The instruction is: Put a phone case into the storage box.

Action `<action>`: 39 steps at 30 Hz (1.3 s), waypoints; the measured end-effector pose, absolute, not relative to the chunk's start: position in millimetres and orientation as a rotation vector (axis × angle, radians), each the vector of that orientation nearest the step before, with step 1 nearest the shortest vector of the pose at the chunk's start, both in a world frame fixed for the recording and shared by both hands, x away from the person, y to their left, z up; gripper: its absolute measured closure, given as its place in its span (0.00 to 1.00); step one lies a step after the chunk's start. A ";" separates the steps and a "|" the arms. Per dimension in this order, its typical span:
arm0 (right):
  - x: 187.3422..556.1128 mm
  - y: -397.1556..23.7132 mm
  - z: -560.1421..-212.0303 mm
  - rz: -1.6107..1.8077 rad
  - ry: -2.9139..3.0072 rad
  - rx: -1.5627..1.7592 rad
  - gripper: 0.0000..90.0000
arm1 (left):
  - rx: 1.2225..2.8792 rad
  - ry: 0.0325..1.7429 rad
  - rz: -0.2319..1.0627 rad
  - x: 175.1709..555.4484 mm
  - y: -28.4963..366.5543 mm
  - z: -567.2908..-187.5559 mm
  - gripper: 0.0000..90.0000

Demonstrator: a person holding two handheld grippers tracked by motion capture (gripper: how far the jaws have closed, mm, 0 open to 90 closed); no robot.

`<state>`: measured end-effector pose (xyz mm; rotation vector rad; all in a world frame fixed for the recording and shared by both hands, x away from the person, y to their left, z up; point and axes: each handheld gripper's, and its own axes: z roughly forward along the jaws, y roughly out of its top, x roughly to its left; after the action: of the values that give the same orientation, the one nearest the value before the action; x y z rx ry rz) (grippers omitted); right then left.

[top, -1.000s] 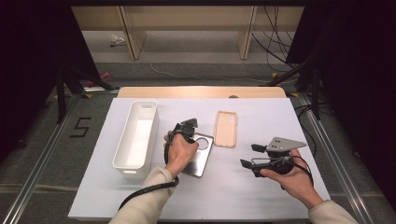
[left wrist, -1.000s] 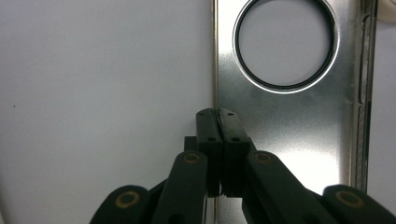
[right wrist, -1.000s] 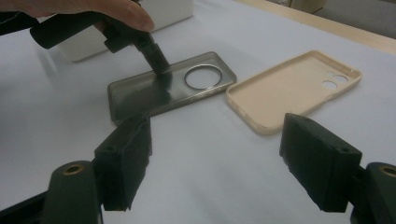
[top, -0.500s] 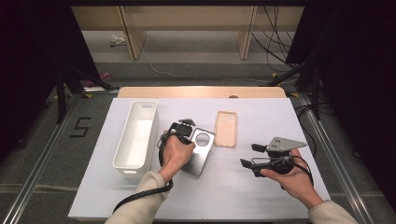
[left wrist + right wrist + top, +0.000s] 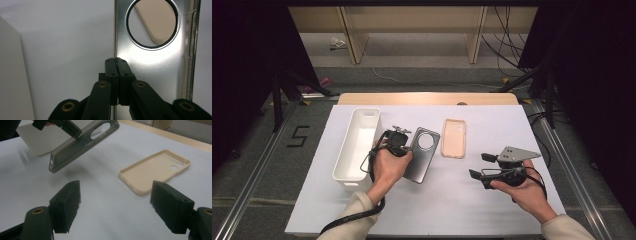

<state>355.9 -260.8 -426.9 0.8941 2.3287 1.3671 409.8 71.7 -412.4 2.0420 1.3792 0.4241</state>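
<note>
Left gripper (image 5: 398, 136): we see it clenched on the grey phone case's (image 5: 422, 155) edge, lifted off the worktop (image 5: 492, 205).
Right gripper (image 5: 478, 165): we see it released, empty.

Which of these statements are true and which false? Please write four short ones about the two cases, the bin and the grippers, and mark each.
1. The left gripper is shut on the grey case. True.
2. The grey case lies flat on the table. False: the right gripper view shows it lifted and tilted.
3. The right gripper holds the beige case. False: its jaws stand open and empty.
4. The bin is empty. True.
</note>
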 end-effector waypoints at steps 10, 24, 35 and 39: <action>356.7 -261.6 -427.6 1.369 2.317 0.905 0.25 | 1.878 1.317 0.494 397.4 91.6 -395.3 0.98; 357.3 -262.7 -427.0 1.381 2.294 0.909 0.23 | 1.748 1.305 0.576 392.6 116.8 -379.2 0.98; 357.5 -263.2 -426.9 1.388 2.282 0.913 0.21 | 1.691 1.315 0.622 393.5 131.9 -367.2 0.98; 357.7 -263.5 -427.1 1.389 2.281 0.912 0.21 | 1.670 1.319 0.643 394.2 138.9 -362.2 0.98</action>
<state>357.7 -263.5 -427.1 0.9123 2.2808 1.3891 394.2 138.9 -362.2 1.6701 1.3195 0.6429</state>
